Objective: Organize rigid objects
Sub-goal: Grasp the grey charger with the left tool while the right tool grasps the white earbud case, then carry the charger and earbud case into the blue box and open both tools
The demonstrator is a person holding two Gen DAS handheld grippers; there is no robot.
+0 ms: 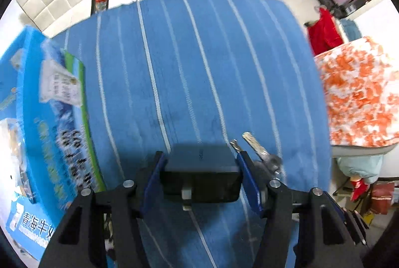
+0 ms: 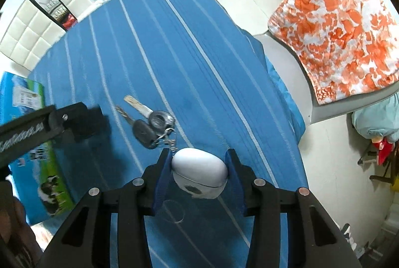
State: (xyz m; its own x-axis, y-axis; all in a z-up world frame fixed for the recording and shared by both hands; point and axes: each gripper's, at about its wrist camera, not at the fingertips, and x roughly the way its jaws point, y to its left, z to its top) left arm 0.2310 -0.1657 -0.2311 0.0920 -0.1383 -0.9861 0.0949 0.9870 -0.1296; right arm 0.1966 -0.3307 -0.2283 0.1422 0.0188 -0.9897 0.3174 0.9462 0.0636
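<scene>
A table [image 2: 199,48] covered in blue cloth with white stripes carries a bunch of keys [image 2: 149,123] near its middle and a blue-and-green printed carton [image 2: 30,143] along its left edge, well apart.

Left claw [image 1: 200,168] and right claw [image 2: 199,169] each clamp something.
</scene>
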